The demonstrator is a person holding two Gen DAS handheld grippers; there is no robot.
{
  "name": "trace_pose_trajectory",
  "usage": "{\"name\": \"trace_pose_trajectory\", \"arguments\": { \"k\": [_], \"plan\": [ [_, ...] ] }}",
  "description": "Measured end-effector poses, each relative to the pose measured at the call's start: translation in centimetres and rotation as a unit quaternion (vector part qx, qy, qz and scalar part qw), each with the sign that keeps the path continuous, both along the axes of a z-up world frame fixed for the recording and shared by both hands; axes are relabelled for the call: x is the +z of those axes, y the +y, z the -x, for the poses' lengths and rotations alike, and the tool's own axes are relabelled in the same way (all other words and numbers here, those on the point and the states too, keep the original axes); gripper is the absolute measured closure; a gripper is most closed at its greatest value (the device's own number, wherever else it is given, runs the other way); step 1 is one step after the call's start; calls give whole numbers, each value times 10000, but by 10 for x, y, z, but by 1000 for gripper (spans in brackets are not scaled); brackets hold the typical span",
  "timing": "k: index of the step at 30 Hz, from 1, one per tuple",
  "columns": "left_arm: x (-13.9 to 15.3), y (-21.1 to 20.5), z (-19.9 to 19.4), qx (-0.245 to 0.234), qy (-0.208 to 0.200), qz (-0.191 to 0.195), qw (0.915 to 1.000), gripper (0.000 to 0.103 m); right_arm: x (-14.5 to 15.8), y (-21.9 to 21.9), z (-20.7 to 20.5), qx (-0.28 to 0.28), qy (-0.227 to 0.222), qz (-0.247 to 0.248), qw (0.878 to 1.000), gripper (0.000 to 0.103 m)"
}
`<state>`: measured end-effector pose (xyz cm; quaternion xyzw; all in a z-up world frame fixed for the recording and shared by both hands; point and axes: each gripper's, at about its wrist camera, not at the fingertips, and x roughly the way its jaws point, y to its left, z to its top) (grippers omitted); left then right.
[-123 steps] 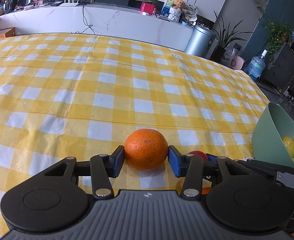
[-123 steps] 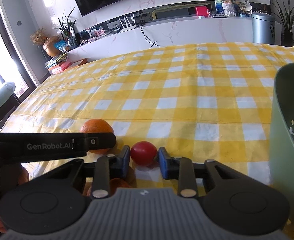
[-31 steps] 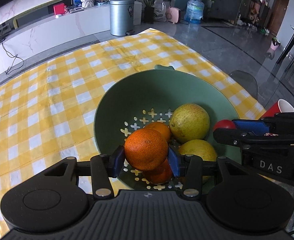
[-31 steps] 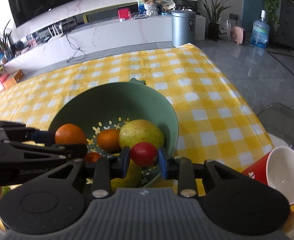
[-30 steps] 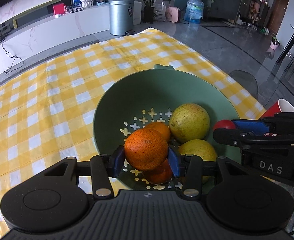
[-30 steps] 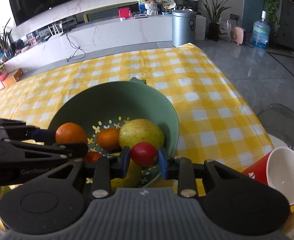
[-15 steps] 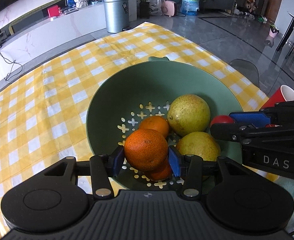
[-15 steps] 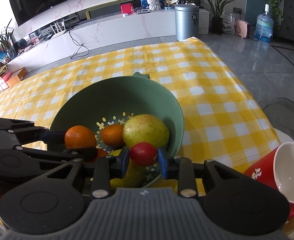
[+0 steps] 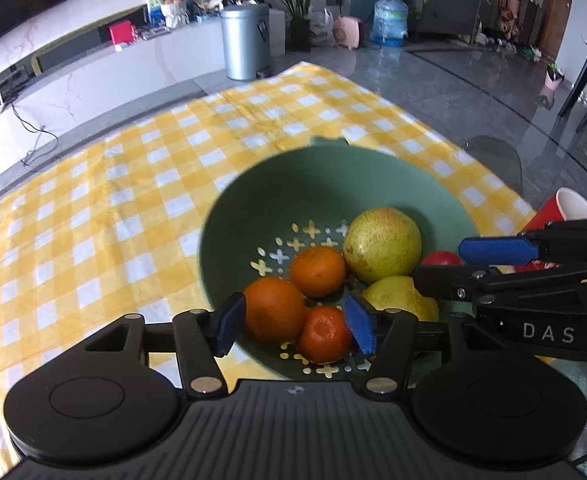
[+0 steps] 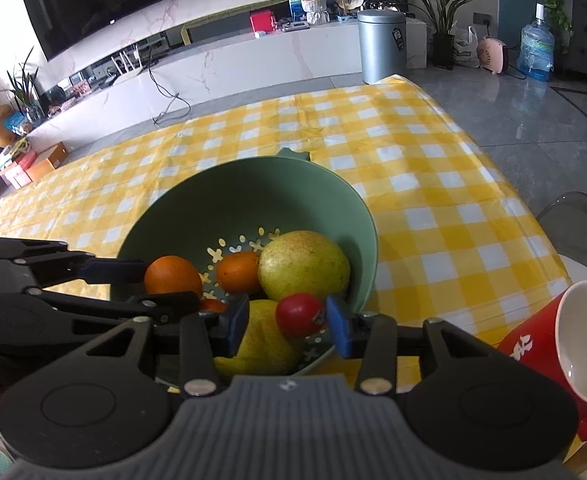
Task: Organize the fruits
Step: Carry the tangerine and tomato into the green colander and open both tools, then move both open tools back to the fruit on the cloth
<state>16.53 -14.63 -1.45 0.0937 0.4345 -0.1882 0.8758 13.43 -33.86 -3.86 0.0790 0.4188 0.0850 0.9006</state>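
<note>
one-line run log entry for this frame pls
phase: release over green colander | left gripper: jaws just opening, orange loose between | right gripper: jaws just opening, red fruit loose between

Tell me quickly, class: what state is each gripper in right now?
Left gripper: open, jaws just opened, orange loose between them over the green bowl.
Right gripper: open, jaws just opened, small red fruit released between them.
</note>
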Motion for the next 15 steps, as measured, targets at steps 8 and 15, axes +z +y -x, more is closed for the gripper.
{"name": "trace_pose_trajectory", "arguments": {
  "k": [8,15],
  "plan": [
    [23,23,20,277,-198,218,9992,34,9,3,13,-69,-397,74,9992,44],
    [37,50,40,566,-335,206,9976,33,18,4,22,-178,-623,64,9979,35]
  ]
}}
